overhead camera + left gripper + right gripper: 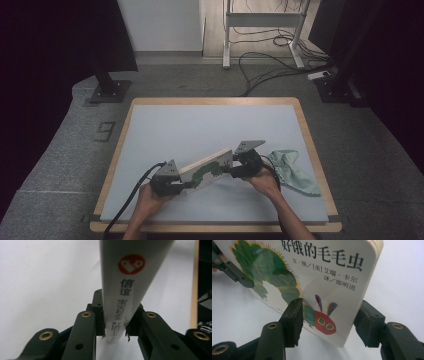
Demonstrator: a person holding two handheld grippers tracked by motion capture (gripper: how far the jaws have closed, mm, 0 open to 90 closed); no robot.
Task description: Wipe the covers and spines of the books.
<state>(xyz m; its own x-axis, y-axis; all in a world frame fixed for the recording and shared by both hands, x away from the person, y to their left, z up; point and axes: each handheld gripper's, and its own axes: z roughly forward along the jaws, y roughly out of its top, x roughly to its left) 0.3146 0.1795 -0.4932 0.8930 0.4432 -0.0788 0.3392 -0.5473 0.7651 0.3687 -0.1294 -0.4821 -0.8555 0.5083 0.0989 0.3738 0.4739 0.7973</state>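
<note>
High view: a thick white board book with a green caterpillar on its cover (207, 170) stands tilted on its long edge on the pale grey mat covering the wooden-rimmed table (200, 125). The left gripper (176, 186) meets the book's near-left end; the right gripper (235, 167) meets its far-right end. A person's hand sits behind each gripper. A crumpled pale green cloth (295, 172) lies on the mat just right of the book, beside the right gripper. Black floor stands and loose cables are on the grey floor well beyond the book.

Left gripper view: the book's white spine (125, 290), bearing a red round logo and black characters, runs up from between the two black jaws. The left gripper (115, 336) has its jaws closed in narrow on the spine's lower end; the pads press both faces, so the book is gripped.

Right gripper view: the book's front cover (312, 277) shows the caterpillar's red head and black title characters. The right gripper (328, 325) straddles the book's lower corner, jaws part-open. The left pad touches the cover; the right pad stands just beside the book's back, and contact there cannot be told. The left gripper's jaw tip shows at the book's far end.
</note>
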